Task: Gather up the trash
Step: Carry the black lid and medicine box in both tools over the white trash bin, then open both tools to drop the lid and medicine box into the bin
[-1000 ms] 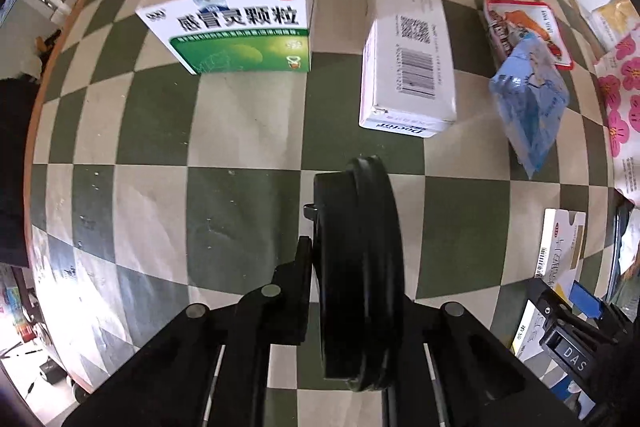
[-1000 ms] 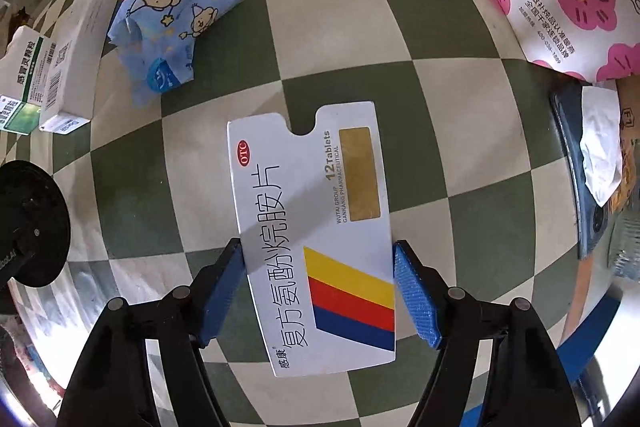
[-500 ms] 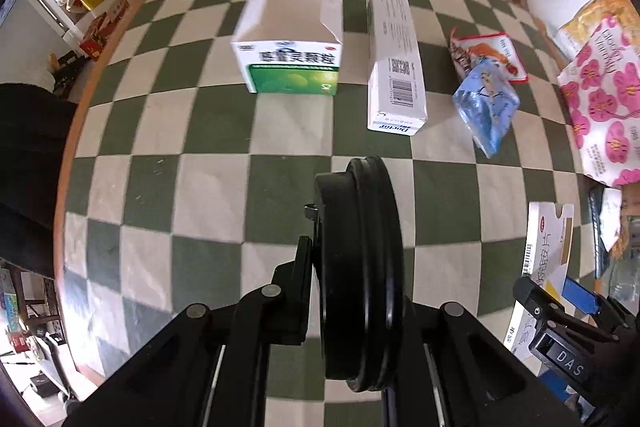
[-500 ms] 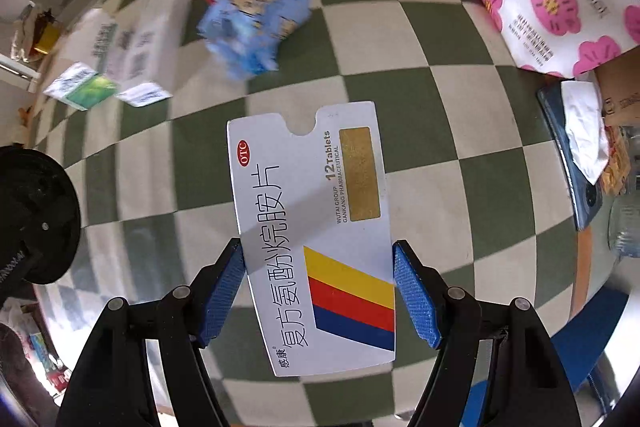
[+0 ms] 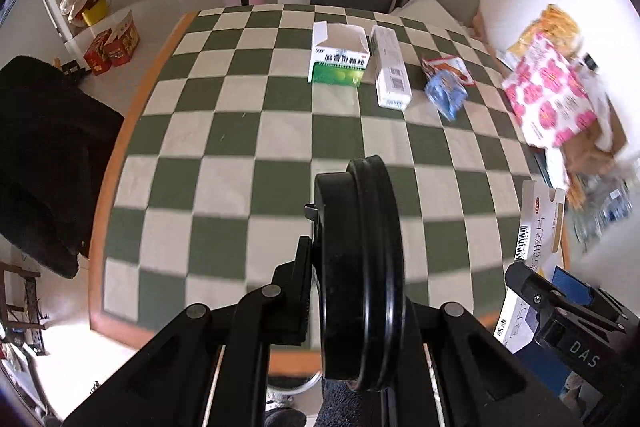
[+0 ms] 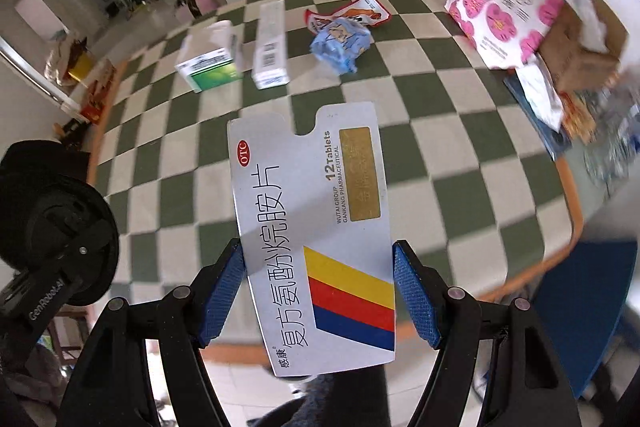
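Lifted well clear of the tabletop since a second ago, both claws now hang high above the near edge of the green-and-cream checked table point(image 5: 224, 195), where before they rode close over it.

Right gripper point(image 6: 318, 291) is clamped on the flat white cardboard medicine box with yellow, red and blue stripes point(image 6: 316, 227), its blue pads point(image 6: 412, 291) pressing the two long edges near the striped end; the box juts forward in the air. Left gripper point(image 5: 356, 291) is closed on a round black plastic lid point(image 5: 360, 263), held on edge between the fingers.

Judging by its look, the box is light, thin and easily crushed, so a hold across the narrow edges, as now, suits it best; a hard squeeze would buckle it.

Farther out on the table lie the open green-and-white carton point(image 5: 339, 61), the long white box with a barcode point(image 5: 391, 69), the crumpled blue wrapper point(image 5: 446, 95) and the red snack packet point(image 5: 448, 67), none shifted from their earlier places. At the table's right edge stands a pink flowered bag point(image 5: 550, 91).
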Tool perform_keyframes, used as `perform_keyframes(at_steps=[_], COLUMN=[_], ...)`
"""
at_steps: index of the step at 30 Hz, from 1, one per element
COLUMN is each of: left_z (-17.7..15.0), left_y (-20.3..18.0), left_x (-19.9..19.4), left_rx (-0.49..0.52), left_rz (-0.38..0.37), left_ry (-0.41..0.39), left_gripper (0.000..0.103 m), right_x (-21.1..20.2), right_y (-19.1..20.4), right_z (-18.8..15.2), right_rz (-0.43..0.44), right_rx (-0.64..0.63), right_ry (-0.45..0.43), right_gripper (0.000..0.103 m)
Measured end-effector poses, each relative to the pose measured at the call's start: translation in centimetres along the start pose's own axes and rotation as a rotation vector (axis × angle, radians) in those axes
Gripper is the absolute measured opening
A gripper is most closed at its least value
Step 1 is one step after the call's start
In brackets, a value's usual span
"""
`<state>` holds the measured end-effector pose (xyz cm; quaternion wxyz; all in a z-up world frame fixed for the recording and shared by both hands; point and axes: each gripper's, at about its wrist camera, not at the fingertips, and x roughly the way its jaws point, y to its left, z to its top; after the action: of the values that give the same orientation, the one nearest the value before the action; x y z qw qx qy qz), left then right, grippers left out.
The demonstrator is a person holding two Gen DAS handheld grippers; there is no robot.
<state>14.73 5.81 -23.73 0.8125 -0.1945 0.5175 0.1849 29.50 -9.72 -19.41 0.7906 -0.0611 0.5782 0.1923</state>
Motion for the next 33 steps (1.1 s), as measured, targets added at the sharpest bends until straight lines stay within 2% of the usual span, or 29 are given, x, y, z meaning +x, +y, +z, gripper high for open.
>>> perform_keyframes(at_steps=[3,5,8,11,17,21,24,27,29,30,31,32,33], left_z=[-3.5,-6.2,-9.6,-13.5,-20.9,-24.9,-27.4,-29.9,-31.6,-32.2,-32.9,-33.4,-34.0], left_y=[1.4,2.4,3.7,5.4,8.1,9.5,10.7,11.8,12.4,12.8,13.3,13.7,14.1], left_x=[-1.3,-1.5,-0.6,1.8,10.8,18.9,24.7,29.7,33.0,34.1,35.3,36.3,37.2], left_rx=[0.021,0.032,0.038,0.016,-0.062,-0.116,-0.156,-0.196,-0.205,-0.215,-0.223,-0.228,-0.232], left_rz=[-0.028,-0.051,-0.065,-0.068,-0.075,-0.069,-0.068,-0.103,-0.121,-0.129,-0.132,-0.123,-0.114], left_ry=[0.018,0.060,0.127,0.218,0.406,0.503,0.550,0.592,0.612,0.622,0.629,0.634,0.634], left_gripper=[0.009,0.009,0.009,0.009,0.009,0.009,0.009,0.010,0.014,0.028,0.057,0.072,0.083], right_x=[-2.2,-3.2,-3.5,-2.0,5.8,13.8,20.9,27.4,31.0,32.9,34.8,36.3,38.1], right_y=[1.8,2.2,2.7,2.9,1.5,0.1,-0.8,-1.3,-1.6,-1.8,-1.9,-2.0,-2.1], right_z=[-4.8,-7.7,-12.7,-17.2,-25.1,-29.8,-33.0,-35.7,-37.1,-38.0,-38.9,-39.5,-40.4], right_rz=[0.017,0.027,0.062,0.083,0.087,0.101,0.127,0.154,0.176,0.188,0.201,0.210,0.220], right_rx=[0.022,0.038,0.071,0.077,0.105,0.122,0.132,0.140,0.163,0.169,0.174,0.182,0.193], right_ry=[-0.019,-0.018,0.025,0.094,0.263,0.366,0.432,0.482,0.507,0.521,0.534,0.541,0.549], right_gripper=[0.075,0.075,0.075,0.075,0.075,0.075,0.075,0.075,0.076,0.076,0.076,0.076,0.076])
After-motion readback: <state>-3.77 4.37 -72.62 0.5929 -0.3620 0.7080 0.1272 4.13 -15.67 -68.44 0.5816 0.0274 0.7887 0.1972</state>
